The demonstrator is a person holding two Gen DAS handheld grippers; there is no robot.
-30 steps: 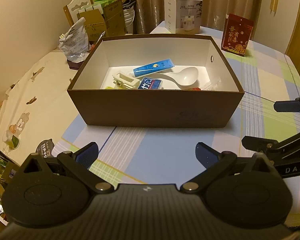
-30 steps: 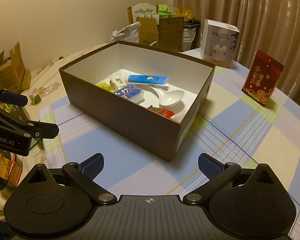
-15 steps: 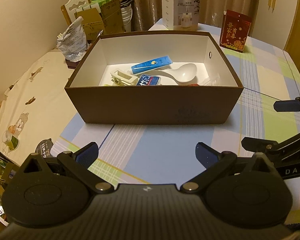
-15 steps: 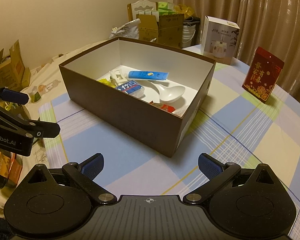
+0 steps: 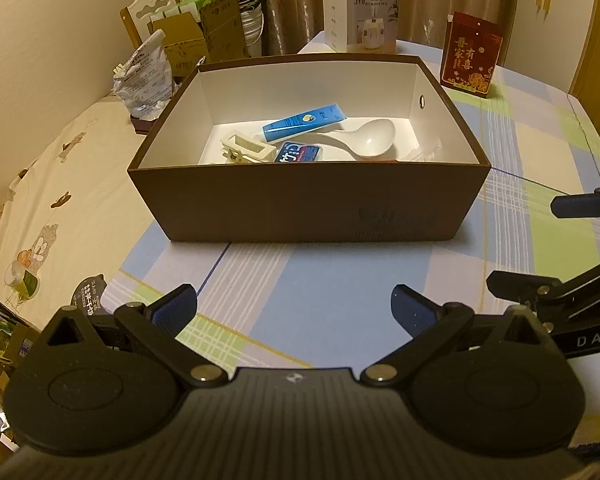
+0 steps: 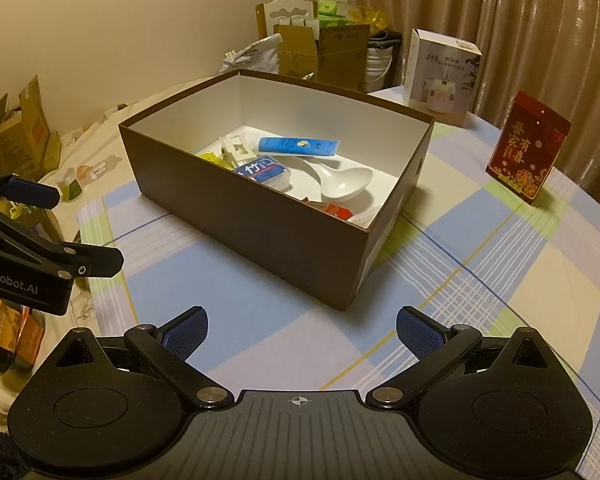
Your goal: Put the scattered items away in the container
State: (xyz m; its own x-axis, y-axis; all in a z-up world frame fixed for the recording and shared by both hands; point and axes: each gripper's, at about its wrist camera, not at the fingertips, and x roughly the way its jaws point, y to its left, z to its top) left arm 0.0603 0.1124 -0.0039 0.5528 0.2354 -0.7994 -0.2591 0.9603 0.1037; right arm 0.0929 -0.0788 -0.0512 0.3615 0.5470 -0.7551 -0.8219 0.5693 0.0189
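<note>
A brown box (image 5: 308, 204) with a white inside stands on the checked tablecloth; it also shows in the right wrist view (image 6: 260, 224). Inside lie a blue tube (image 5: 304, 123), a white spoon (image 5: 368, 142), a white clip (image 5: 246, 148), a blue-and-red packet (image 5: 298, 153) and a red sachet (image 6: 334, 210). My left gripper (image 5: 294, 310) is open and empty, in front of the box's near wall. My right gripper (image 6: 300, 330) is open and empty, in front of the box's near corner.
A red packet (image 5: 470, 60) and a white humidifier box (image 5: 360, 14) stand behind the brown box. Cardboard boxes (image 6: 324, 54) and a plastic bag (image 5: 144, 76) are stacked beyond the table's far left edge. The table edge drops off at the left.
Both grippers have drawn back slightly and risen from the box; the box looks a little farther and lower in both views. Both stay open and empty.
</note>
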